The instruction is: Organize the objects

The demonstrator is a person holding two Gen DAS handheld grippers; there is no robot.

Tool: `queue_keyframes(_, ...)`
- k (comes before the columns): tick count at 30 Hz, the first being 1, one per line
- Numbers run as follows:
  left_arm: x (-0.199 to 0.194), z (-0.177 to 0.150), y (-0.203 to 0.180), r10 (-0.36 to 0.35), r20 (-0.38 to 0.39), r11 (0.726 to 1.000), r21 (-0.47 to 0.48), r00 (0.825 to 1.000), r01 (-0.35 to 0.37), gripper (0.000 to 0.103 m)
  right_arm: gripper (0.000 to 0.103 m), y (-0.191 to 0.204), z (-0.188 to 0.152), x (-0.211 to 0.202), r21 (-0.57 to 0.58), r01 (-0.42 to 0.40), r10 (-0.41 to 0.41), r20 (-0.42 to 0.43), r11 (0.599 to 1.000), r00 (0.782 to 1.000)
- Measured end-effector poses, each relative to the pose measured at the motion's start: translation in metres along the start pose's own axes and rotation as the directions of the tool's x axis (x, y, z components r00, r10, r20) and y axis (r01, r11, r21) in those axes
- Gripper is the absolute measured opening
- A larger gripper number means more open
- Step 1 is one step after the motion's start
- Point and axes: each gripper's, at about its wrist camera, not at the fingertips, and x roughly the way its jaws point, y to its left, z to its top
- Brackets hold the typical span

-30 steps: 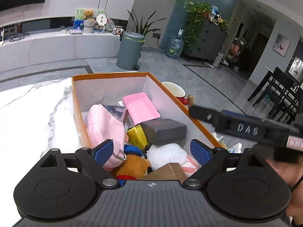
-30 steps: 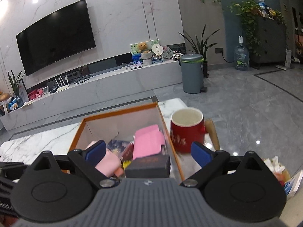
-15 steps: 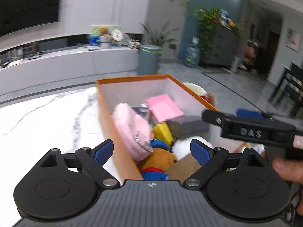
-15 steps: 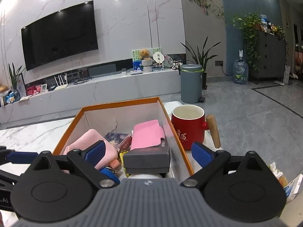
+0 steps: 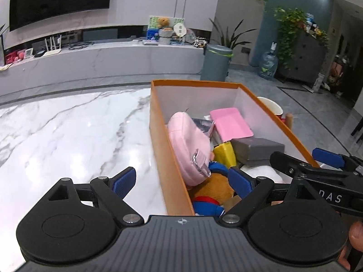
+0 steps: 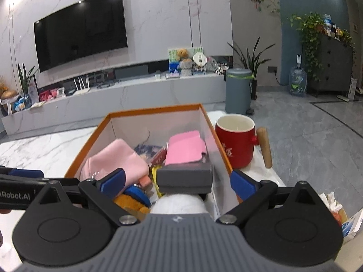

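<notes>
Where marble table (image 5: 68,136) ends, orange box (image 5: 165,158) sits; television (image 6: 81,29) behind.

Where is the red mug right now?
The red mug stands on the marble table, just outside the orange box on its right side in the right wrist view, wooden handle pointing away from the box.

"DAS" in white on the right gripper (image 5: 326,158) body, seen from the left wrist. "nRobot.AI", cut off at frame edge, on the left gripper (image 6: 22,176) body. Red mug (image 6: 236,145) has white characters, unreadable.
</notes>
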Motion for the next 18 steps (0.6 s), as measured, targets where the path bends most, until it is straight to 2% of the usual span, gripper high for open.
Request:
queue_keyframes(9,0.0067,-0.0071,-0.0022,0.056,-0.044,0.998,-0.005,0.997,-0.056,0.103,0.099,-0.0004,-0.0032,0.0040,0.001,0.014,-0.014,-0.024,1.000,1.000)
queue_keyframes(18,0.0073,-0.0087,-0.0010,0.068,-0.051,0.998,-0.013,0.996,-0.068,0.103,0.099,0.0031,-0.0046,0.0049,-0.018,0.017,-0.018,-0.037,1.000,0.999)
